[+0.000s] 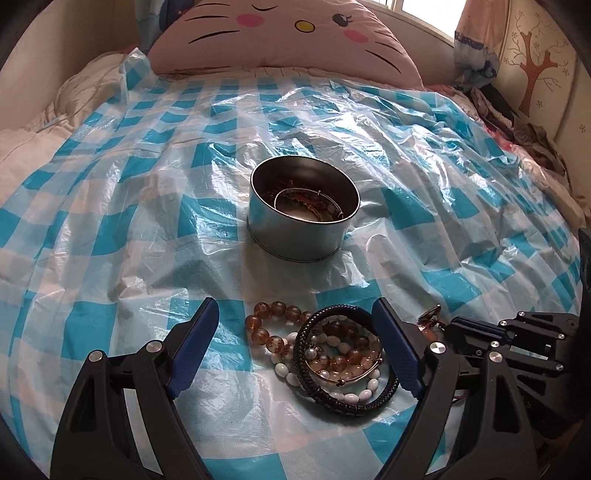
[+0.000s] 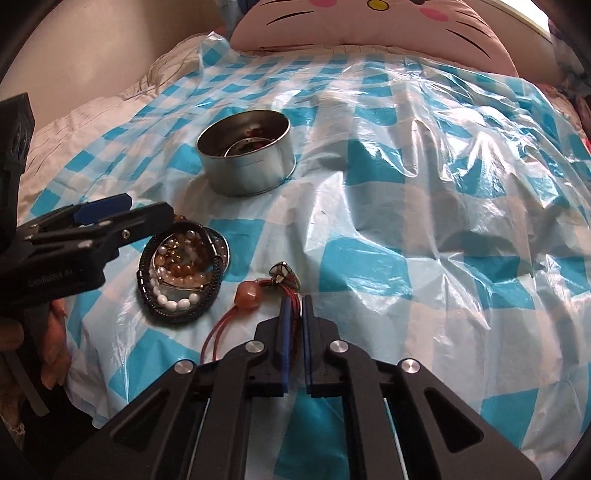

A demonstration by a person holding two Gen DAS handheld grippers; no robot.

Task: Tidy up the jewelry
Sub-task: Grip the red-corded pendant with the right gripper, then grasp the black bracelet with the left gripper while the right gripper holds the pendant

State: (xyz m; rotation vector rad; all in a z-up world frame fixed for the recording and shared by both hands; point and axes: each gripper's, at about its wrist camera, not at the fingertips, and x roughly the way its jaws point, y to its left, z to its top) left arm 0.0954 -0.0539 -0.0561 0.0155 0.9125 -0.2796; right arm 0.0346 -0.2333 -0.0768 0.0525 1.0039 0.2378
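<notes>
Surface: bed covered by a blue-and-white checked plastic sheet (image 1: 147,229), crinkled throughout. A pink cat-face pillow (image 1: 291,33) lies at 12 o'clock in both wrist views.

Round metal tin (image 1: 303,218) stands upright on the sheet, lid off, at centre of the left wrist view and at 11 o'clock in the right wrist view (image 2: 245,158). Inside it: a thin metal bangle and some darker pieces, not resolvable.

Bracelet pile (image 1: 332,350) lies on the sheet at 6 o'clock from the tin: a black braided band encircling amber beads, white oval beads and a thin gold-toned bangle, all overlapping.

Left gripper (image 1: 295,325): jaws stand wide apart, one blue pad on each side of the pile, clamping nothing. Whether the right-hand pad touches the black band cannot be told.

Red cord necklace (image 2: 258,295), with an orange stone and a mosaic pendant, lies at 3 o'clock from the pile, just beside it.

Right gripper (image 2: 294,302): jaws drawn together, red cord strands pinched between the blue pads near the tips. The pendant and stone rest on the sheet just beyond the fingertips.

A hand (image 2: 51,343) grips the left tool's handle at 9 o'clock in the right wrist view.
</notes>
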